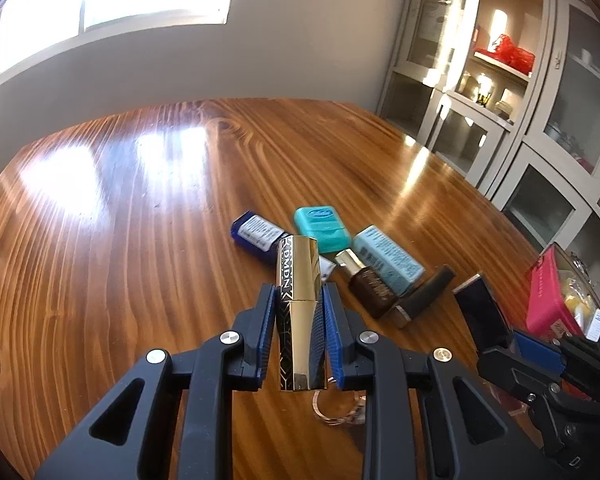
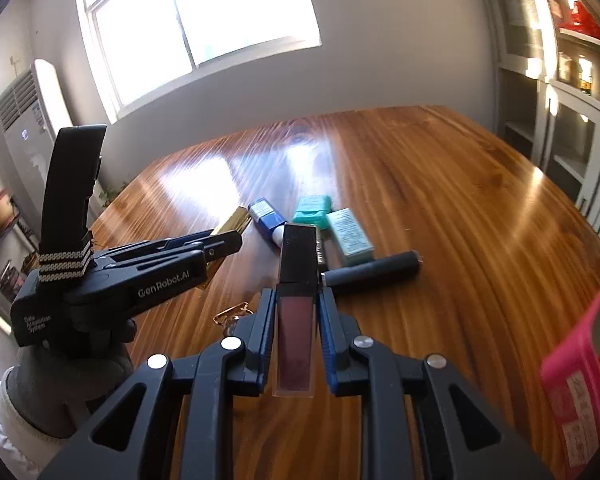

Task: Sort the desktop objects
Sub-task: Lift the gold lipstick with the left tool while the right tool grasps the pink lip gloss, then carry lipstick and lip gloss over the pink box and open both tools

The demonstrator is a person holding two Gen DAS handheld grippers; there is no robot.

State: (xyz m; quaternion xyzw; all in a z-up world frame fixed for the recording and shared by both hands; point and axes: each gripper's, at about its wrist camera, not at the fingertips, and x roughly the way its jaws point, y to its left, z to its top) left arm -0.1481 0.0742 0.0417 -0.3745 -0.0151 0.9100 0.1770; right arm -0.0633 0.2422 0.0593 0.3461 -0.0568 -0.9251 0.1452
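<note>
My left gripper [image 1: 298,292] is shut on a gold and black lipstick tube [image 1: 300,304], held above the wooden table [image 1: 140,240]. My right gripper [image 2: 296,296] is shut on a lip gloss tube [image 2: 296,320] with a black cap and dark red body. In the left wrist view the right gripper [image 1: 500,332] shows at the right edge with the lip gloss [image 1: 480,308]. In the right wrist view the left gripper [image 2: 224,246] reaches in from the left with the gold lipstick [image 2: 232,220]. On the table lie a blue tube [image 1: 256,234], a teal floss case [image 1: 320,226], a light blue box [image 1: 388,264], a brown bottle [image 1: 368,284] and a black tube [image 1: 424,296].
A pink pouch [image 1: 548,300] with items inside stands open at the table's right edge, also the pink pouch [image 2: 576,380] in the right wrist view. A rose-gold key ring [image 1: 332,408] lies under the left gripper. Glass-door cabinets [image 1: 500,100] line the right wall. A gloved hand [image 2: 60,380] holds the left gripper.
</note>
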